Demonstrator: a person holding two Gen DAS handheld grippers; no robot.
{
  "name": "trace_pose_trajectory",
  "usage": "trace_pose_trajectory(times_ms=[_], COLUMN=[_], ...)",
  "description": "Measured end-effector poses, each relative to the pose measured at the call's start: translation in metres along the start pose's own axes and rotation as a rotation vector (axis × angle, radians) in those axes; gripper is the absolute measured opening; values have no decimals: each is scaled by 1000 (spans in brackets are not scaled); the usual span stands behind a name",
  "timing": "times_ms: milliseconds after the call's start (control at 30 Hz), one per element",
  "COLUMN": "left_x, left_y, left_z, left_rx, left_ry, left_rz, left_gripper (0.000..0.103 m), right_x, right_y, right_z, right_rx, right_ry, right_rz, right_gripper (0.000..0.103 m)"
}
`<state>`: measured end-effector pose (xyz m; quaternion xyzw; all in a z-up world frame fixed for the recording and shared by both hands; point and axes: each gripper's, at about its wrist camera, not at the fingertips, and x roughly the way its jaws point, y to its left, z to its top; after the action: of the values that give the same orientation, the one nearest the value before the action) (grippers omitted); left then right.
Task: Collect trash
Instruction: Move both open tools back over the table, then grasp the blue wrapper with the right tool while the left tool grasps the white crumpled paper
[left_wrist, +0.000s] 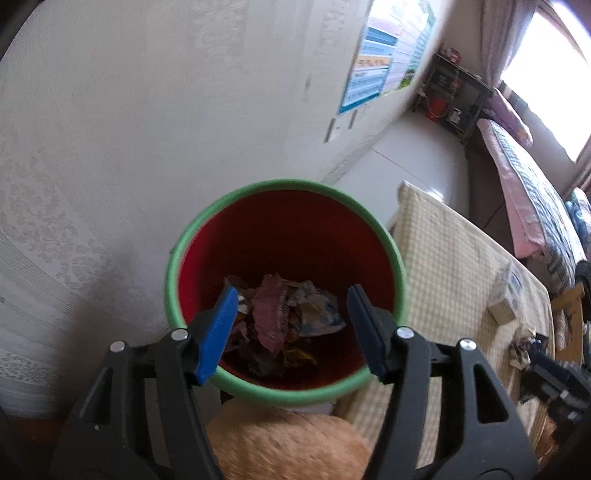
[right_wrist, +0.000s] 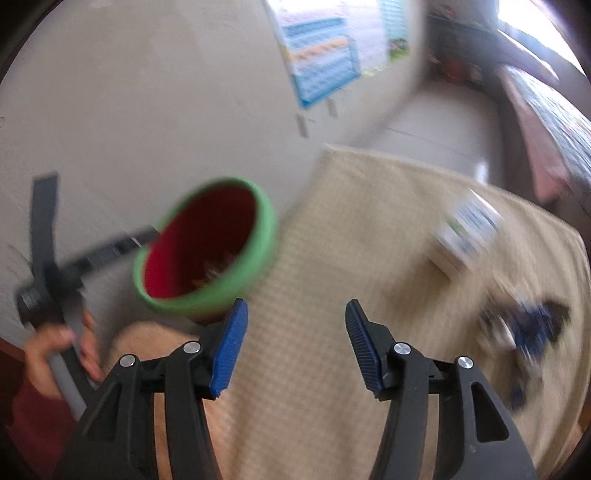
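A red bin with a green rim (left_wrist: 192, 236) stands by the wall, with several crumpled wrappers (left_wrist: 284, 317) lying in its bottom. My left gripper (left_wrist: 291, 295) hangs open right over the bin's mouth, nothing between its blue pads. In the blurred right wrist view the same bin (right_wrist: 258, 236) sits left of the table. My right gripper (right_wrist: 297, 314) is open over the checked tablecloth (right_wrist: 332, 369), empty. To its right lies crumpled dark-blue and white trash (right_wrist: 524, 328). That trash (left_wrist: 521, 345) also shows at the far right of the left wrist view.
A white and blue box (right_wrist: 465, 232) lies on the table beyond the trash. A hand (right_wrist: 55, 350) holds the other gripper's handle at the left. Behind are a wall poster (left_wrist: 384, 66), a dark shelf (left_wrist: 450, 92) and a bed (left_wrist: 535, 184).
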<state>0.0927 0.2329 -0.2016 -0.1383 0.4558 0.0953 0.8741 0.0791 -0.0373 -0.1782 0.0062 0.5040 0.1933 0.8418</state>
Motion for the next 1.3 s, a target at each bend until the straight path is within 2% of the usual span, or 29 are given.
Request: trace_pose_trajectory(times_ms=[100,200,300,400,467,500,533,567,633,767,900,1000,1133,1233,1300], left_x=[-3,-5,-6,-7,-10,-12,-13,-13,-13,-10,9,32,70,95,96], left_y=[-23,-43,-71,-102,-123,-137,-145,-157,-176,-218,-270,-310,-355,-371,-369], left_z=[-12,-23,-39,-55,-65,-70,-73,-76,-81,-85,-88,-92,-105,-116,-117], left_rx=[45,70,111,168,205,225,237,254,284,349,423,466,514,557,526], left_ry=[15,35,66,98,118,131,138,152,171,179,203,235,291,341,344], left_rz=[-19,-49,-90,-130,-164,-192,-209,-229,-262,-318,-353,-362,-342,-274,-283], left_gripper=[59,59,59,59,59,59,59,59,59,59,59,59,59,47,45], right_x=[-13,-31,-42,-38,-27,-16,-8,-3,-12,-45,-68,-78,-84,-81,-77], right_y=[-38,-84,-125,-156,-175,-183,-187,-193,-197,-188,-177,-175,-175,-174,-174], right_z=[-36,-61,-67,-66,-66,-66,-66,-68,-75,-95,-128,-156,-163,-163,-164], right_rx=[83,167,249,283,293,291,296,314,350,353,352,398,423,418,413], right_ry=[16,-11,-51,-45,-14,15,42,59,24,-28,-25,-28,-63,-66,-56], right_rz=[-65,-188,-278,-341,-337,-324,-312,-286,-244,-216,-218,-211,-203,-191,-183], right_gripper=[54,54,54,56,52,45,26,22,14,14,14,14,15,15,15])
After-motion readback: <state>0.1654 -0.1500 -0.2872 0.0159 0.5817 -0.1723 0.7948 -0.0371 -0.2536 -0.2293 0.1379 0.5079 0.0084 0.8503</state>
